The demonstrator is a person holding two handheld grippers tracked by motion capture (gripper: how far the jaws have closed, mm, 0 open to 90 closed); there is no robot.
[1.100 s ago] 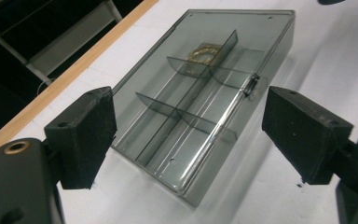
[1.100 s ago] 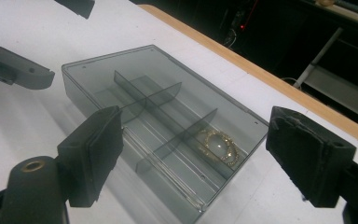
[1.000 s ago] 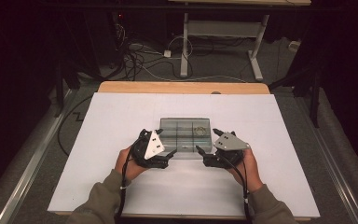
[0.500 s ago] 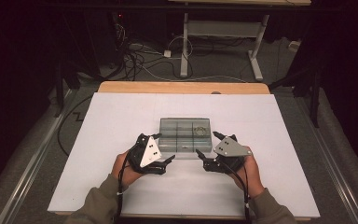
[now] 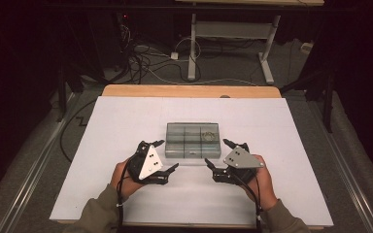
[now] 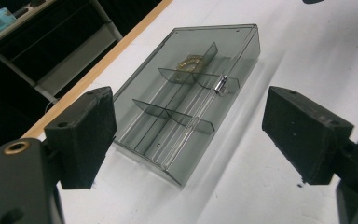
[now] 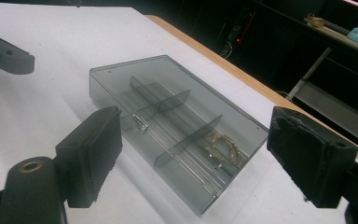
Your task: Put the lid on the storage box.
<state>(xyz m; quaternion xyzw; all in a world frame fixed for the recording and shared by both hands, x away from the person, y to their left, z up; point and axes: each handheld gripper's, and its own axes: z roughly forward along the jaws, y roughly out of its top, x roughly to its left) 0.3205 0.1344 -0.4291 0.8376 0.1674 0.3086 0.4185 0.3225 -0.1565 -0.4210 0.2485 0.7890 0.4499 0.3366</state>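
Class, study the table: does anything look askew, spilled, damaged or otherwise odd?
Nothing stands out. The clear box sits flat and closed, the gold jewellery lies inside one compartment, and the left gripper and right gripper hover open beside it.

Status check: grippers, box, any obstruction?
Left gripper and right gripper open, flanking the box. Smoky compartment box closed, gold bracelet inside. Path clear.

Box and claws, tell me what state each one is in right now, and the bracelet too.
Box: lid shut, latch closed, flat on the table, untouched.
Bracelet: lying in one corner compartment inside the box.
Left claw: open, holding nothing, just short of the box.
Right claw: open, holding nothing, just short of the box.
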